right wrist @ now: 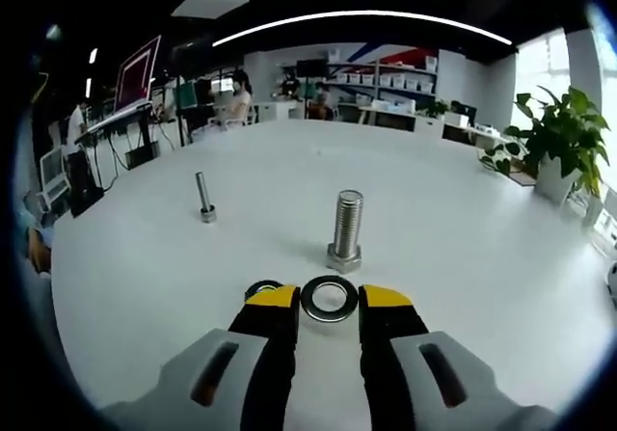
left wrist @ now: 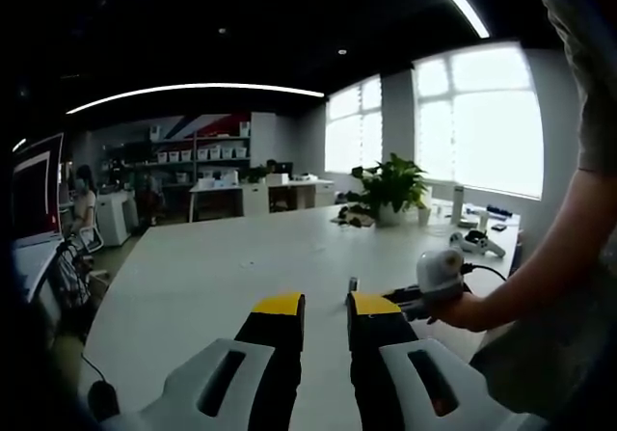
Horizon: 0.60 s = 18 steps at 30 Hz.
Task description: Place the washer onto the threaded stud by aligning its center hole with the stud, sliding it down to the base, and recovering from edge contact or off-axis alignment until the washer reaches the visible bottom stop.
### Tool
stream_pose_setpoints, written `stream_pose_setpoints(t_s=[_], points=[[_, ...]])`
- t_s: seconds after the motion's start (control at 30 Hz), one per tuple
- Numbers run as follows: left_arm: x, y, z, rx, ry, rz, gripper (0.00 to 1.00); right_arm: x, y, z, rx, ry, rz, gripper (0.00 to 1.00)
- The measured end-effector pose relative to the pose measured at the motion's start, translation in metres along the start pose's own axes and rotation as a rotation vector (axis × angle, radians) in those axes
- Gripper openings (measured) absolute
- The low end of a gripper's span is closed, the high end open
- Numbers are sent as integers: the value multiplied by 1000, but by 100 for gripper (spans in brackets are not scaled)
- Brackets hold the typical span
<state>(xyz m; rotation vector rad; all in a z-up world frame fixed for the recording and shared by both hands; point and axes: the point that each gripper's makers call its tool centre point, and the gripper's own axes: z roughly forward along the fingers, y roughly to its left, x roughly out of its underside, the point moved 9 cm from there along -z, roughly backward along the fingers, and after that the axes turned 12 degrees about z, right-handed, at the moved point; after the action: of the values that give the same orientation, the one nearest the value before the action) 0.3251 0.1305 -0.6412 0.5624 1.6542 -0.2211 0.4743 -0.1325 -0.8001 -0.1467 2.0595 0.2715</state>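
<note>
A thick threaded stud (right wrist: 347, 224) stands upright on its hex head on the white table (right wrist: 453, 219). In front of it a steel washer (right wrist: 329, 298) lies flat between the yellow tips of my right gripper (right wrist: 329, 299). Both tips touch its rim, so the gripper looks shut on it. The washer is short of the stud and lower than its top. My left gripper (left wrist: 326, 308) hovers above the table (left wrist: 222, 267) with a narrow empty gap between its jaws. A person's hand (left wrist: 463, 308) holds the other gripper at the right of the left gripper view.
A thin bolt (right wrist: 203, 198) stands upright to the stud's left. A second washer (right wrist: 260, 286) lies half hidden behind my right gripper's left jaw. A potted plant (right wrist: 564, 132) (left wrist: 390, 185) and small items (left wrist: 479, 243) sit near the table's far edge. Desks, shelves and people are beyond.
</note>
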Motion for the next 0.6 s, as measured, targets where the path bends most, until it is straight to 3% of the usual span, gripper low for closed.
stream_pose_setpoints(t_s=[0.6], points=[[-1,1,-1,-2,-5,-5,15,-24,8,-7,-16,-49,-45,25]])
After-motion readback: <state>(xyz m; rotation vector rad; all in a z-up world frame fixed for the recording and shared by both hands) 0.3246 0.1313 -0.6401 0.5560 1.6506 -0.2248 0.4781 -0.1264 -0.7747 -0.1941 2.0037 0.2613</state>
